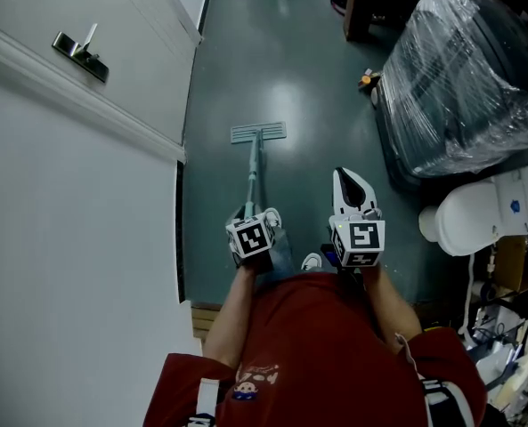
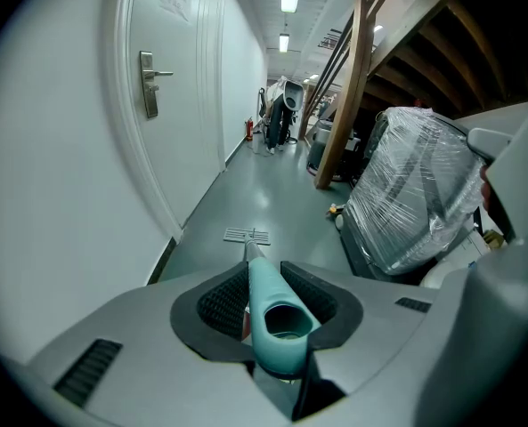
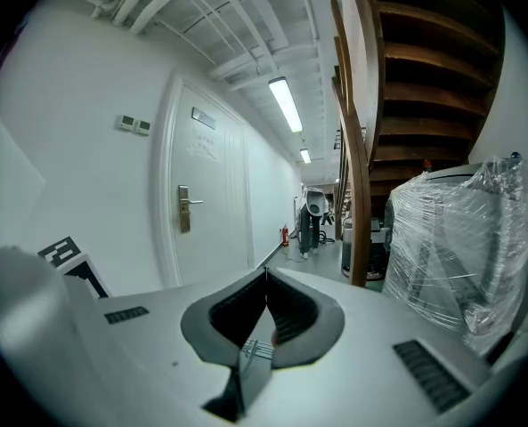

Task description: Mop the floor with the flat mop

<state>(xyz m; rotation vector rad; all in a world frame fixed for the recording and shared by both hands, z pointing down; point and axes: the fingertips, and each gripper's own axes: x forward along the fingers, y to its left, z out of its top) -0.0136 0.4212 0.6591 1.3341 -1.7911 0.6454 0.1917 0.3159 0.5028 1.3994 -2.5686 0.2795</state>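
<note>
Clamping the teal flat mop handle [image 1: 253, 172], left tongs [image 2: 265, 281] face the mop head [image 1: 258, 132] mid-frame on the floor [image 1: 308, 78]; right tongs [image 3: 265, 278] closed, empty.

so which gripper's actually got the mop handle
The left gripper, jaws clamped on the teal mop handle; the right gripper is shut with nothing between its jaws.
</note>
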